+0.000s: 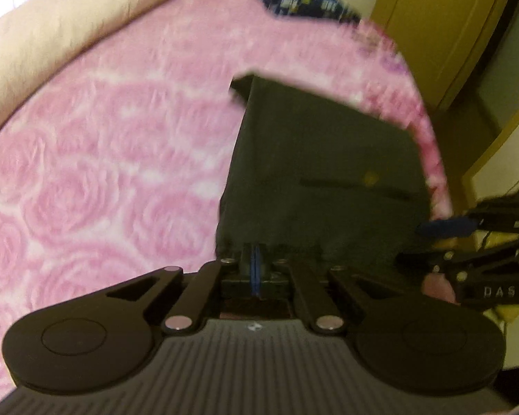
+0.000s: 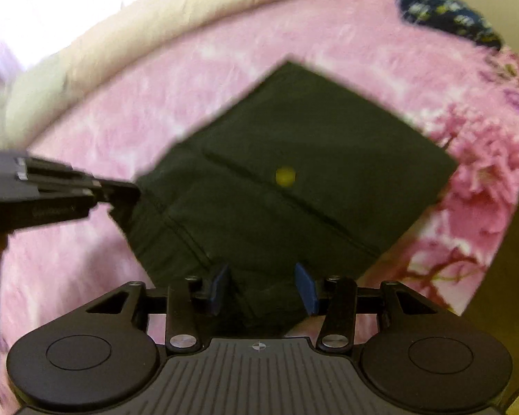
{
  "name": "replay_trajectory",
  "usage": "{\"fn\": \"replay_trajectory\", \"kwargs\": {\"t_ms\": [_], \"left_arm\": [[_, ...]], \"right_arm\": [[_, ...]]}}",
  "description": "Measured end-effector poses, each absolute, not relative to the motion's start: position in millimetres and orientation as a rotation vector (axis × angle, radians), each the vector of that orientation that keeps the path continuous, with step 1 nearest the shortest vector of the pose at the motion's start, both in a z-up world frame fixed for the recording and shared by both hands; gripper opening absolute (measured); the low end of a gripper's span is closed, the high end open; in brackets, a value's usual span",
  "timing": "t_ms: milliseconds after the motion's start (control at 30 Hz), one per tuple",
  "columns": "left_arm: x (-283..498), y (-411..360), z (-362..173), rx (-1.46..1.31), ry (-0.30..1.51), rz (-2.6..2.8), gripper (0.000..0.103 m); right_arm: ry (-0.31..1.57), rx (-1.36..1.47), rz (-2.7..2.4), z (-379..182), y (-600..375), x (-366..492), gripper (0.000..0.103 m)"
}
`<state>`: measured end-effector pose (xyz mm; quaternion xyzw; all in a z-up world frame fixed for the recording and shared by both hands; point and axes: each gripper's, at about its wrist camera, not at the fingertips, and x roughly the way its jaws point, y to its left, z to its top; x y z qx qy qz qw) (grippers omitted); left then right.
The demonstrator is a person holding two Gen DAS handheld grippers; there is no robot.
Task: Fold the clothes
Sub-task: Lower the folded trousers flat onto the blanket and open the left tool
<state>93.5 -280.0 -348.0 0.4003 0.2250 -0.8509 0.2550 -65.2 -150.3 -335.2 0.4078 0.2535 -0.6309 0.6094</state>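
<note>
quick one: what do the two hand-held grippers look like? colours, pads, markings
Both are matte black: ribbed housing, two round discs, slotted linkage arms with silver pivots. Left hand-held gripper and right hand-held gripper carry blue finger pads. White "DAS" lettering shows on the right one's side; a small crosshair mark sits on each housing. No sleeves visible.

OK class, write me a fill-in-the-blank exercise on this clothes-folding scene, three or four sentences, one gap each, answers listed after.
1. The dark folded garment lies on a bedspread whose main colour is ____.
2. The small round dot on the garment is ____.
3. The right gripper has its jaws ____.
4. The left gripper is ____ on the garment's edge.

Missing words: pink; yellow; open; shut
</note>
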Motion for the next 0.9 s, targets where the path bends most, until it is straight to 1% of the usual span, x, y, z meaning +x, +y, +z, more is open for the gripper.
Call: {"fn": "replay_trajectory", "kwargs": {"t_ms": [67,133,167,200,333,433,533,567,600,667,700,733,767,833,900], "left_arm": [[87,-278,-359,1.127,0.609,-2.294,0.001],[85,-275,-374,1.135,0.62,-2.26,0.001],[85,-274,-382,1.138,0.626,-2.243,0.001],[84,-272,-389,1.14,0.631,-2.225,0.002],[80,-267,-389,1.138,0.619,-2.188,0.002],[72,-267,-379,1.162,0.631,-2.124,0.001],[68,-253,-360,1.182,0.664,-2.052,0.001],[69,-245,-352,1.188,0.679,-2.026,0.005],[69,-237,-345,1.193,0.694,-2.001,0.011],[69,-222,-329,1.203,0.723,-1.949,0.013],[69,-214,-321,1.208,0.738,-1.923,0.015],[69,-207,-313,1.212,0.752,-1.897,0.016],[69,-199,-306,1.216,0.766,-1.871,0.018],[70,-184,-290,1.225,0.793,-1.819,0.019],[71,-167,-272,1.222,0.804,-1.788,0.023]], "right_arm": [[0.601,0.947,-1.425,-337,-149,-59,0.047],[0.683,0.974,-1.405,-362,-150,-50,0.047],[0.694,0.935,-1.407,-371,-147,-46,0.047],[0.696,0.906,-1.407,-375,-146,-44,0.047],[0.684,0.926,-1.377,-374,-149,-50,0.047],[0.676,0.968,-1.334,-368,-152,-59,0.047],[0.636,1.08,-1.319,-350,-150,-74,0.047],[0.622,1.129,-1.324,-345,-146,-79,0.048],[0.607,1.179,-1.329,-341,-141,-85,0.048],[0.583,1.27,-1.314,-334,-129,-94,0.048],[0.573,1.297,-1.313,-328,-120,-99,0.059],[0.562,1.293,-1.322,-320,-112,-101,0.086],[0.552,1.283,-1.332,-313,-103,-103,0.092],[0.542,1.261,-1.351,-296,-88,-106,0.091],[0.547,1.234,-1.368,-278,-76,-106,0.091]]}}
